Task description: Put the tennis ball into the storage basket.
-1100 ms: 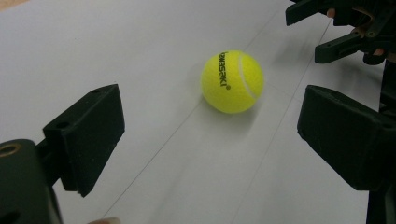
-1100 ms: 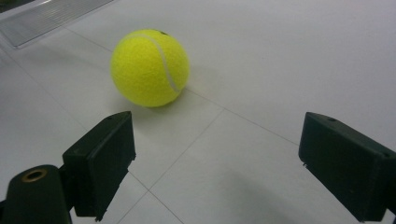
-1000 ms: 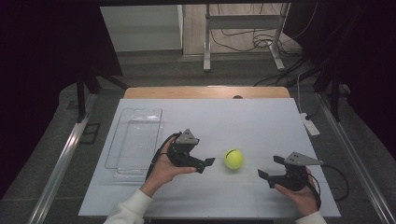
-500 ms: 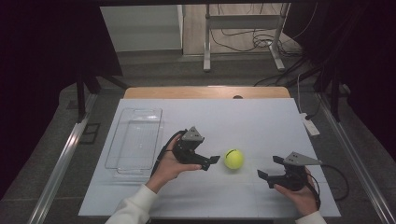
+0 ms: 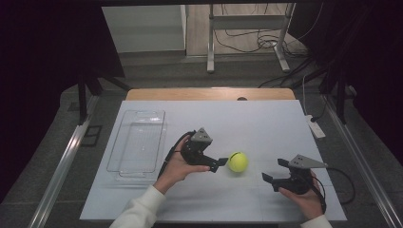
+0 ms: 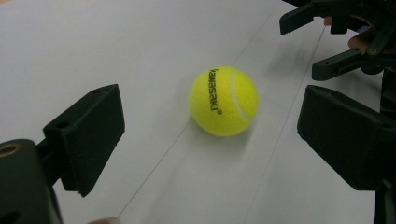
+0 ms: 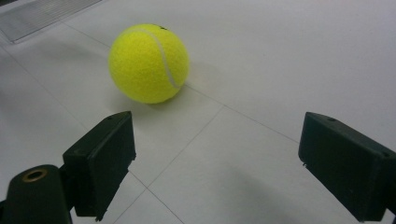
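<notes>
Near the middle of the desk (image 5: 266, 128), the tennis ball (image 5: 237, 161) is lying just ahead of the left tool (image 5: 220, 164), which is gaping wide open and sitting nearer than the open right tool (image 5: 272, 174).

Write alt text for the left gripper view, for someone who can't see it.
A yellow tennis ball printed "Kawasaki" rests on a white table, ahead of the left gripper, whose two black jaws stand wide open to either side. The right gripper shows at the top right corner, also open.
</notes>
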Demonstrator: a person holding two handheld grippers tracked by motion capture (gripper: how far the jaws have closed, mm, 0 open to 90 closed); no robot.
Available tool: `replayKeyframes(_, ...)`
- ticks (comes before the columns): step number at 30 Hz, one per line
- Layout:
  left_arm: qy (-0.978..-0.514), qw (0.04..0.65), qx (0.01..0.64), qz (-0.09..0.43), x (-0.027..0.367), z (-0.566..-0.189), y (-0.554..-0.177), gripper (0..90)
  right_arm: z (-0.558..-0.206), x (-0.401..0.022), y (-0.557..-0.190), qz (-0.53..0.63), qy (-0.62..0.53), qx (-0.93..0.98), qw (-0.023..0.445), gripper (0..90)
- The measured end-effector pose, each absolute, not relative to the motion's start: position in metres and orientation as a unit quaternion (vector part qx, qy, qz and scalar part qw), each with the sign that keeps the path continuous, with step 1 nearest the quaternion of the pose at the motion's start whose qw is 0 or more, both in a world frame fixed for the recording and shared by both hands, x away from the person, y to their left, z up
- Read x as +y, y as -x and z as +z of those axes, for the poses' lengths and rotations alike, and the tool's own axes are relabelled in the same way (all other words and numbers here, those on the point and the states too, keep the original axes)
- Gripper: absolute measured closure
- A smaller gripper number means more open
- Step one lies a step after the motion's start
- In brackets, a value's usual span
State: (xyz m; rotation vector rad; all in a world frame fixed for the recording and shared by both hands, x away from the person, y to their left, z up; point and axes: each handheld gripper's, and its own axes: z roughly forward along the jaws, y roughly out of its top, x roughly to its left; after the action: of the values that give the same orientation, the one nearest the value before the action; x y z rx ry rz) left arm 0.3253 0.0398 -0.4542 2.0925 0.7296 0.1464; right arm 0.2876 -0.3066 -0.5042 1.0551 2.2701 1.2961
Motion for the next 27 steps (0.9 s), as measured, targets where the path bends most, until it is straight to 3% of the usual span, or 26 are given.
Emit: replayKeyframes(27, -0.852, 0.425, 0.303, 0.053, 0.023, -0.457, -0.346, 8.4, -0.504, -0.308, -0.288, 0.456, -0.372, 0.792, 0.16, 10.9)
